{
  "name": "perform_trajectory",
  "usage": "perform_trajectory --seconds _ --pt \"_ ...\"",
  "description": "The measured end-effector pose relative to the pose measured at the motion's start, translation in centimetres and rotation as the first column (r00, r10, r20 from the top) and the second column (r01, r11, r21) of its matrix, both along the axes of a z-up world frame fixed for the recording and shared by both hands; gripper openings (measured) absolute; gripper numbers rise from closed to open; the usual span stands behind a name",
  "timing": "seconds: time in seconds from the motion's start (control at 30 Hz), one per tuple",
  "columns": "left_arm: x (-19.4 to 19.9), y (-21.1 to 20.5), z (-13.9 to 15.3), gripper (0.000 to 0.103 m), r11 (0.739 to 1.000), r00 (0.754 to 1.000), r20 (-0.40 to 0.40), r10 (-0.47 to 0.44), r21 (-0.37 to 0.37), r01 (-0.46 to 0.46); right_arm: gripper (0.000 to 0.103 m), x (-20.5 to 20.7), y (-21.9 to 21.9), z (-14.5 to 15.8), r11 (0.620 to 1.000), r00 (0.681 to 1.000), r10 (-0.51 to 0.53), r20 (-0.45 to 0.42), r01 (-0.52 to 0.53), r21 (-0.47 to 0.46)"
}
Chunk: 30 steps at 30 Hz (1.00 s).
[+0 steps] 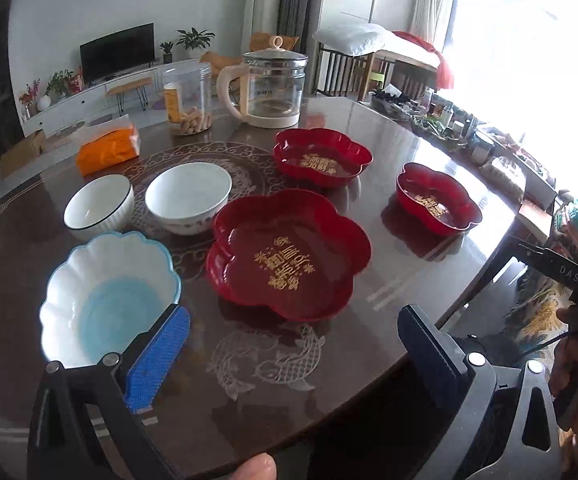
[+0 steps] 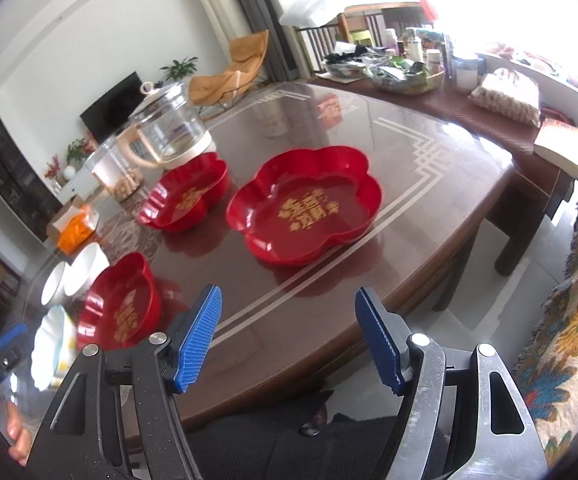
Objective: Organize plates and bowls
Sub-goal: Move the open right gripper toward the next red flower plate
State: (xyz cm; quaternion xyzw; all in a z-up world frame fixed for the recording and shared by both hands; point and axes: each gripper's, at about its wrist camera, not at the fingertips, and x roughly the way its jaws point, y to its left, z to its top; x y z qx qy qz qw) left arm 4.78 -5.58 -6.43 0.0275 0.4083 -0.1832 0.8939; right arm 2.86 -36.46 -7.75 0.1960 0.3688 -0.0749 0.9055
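Three red flower-shaped plates lie apart on the dark table. In the left wrist view the nearest one [image 1: 289, 254] is central, one [image 1: 321, 156] is behind it, one [image 1: 437, 198] is at the right. A blue-and-white scalloped bowl [image 1: 105, 300] sits near left, with two white bowls [image 1: 99, 204] [image 1: 189, 196] behind it. My left gripper [image 1: 293, 344] is open and empty, above the near table edge. My right gripper [image 2: 289, 336] is open and empty, before the right red plate [image 2: 309, 204]; the other red plates [image 2: 187, 194] [image 2: 123, 304] show to its left.
A glass kettle [image 1: 273, 84], a clear jar [image 1: 188, 98] and an orange tissue pack [image 1: 109, 148] stand at the table's far side. A cluttered side table [image 2: 469, 92] adjoins the right. The table edge [image 1: 429, 344] runs near both grippers.
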Motion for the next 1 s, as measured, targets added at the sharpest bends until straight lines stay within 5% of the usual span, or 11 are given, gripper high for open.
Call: perform_trajectory --seconds 0.27,0.4,0.53,0.73,0.9,1.0 --pt "-1.9 2.5 -0.7 0.103 0.996 0.995 -0.057 0.087 -0.013 -0.088 0.077 -3.4 8.8 1.6 0.963 0.985 0.135 0.105 -0.105 -0.248" --pt "-1.2 1.4 -0.7 0.103 0.998 0.997 -0.041 0.066 0.012 -0.065 0.077 -3.7 9.5 1.5 0.954 0.983 0.166 0.075 -0.141 -0.263" --pt "-0.9 -0.6 -1.7 0.103 0.997 0.995 -0.083 -0.062 0.044 0.066 0.077 -4.6 9.2 1.1 0.957 0.986 0.152 0.072 -0.128 -0.259" --pt "-1.2 -1.4 -2.8 0.103 0.978 0.997 -0.078 0.003 0.208 0.013 0.077 -4.3 8.8 0.3 0.968 0.988 0.145 0.047 -0.132 -0.213" --pt "2.0 1.1 -2.4 0.103 0.999 0.988 -0.15 0.039 0.042 -0.033 0.077 -2.3 9.2 -1.0 0.967 0.978 0.205 -0.026 -0.207 -0.148" --pt "5.2 1.2 -1.5 0.102 0.999 0.991 -0.126 0.045 -0.002 -0.046 0.077 -0.4 9.7 -1.3 0.961 0.971 0.236 -0.036 -0.239 -0.137"
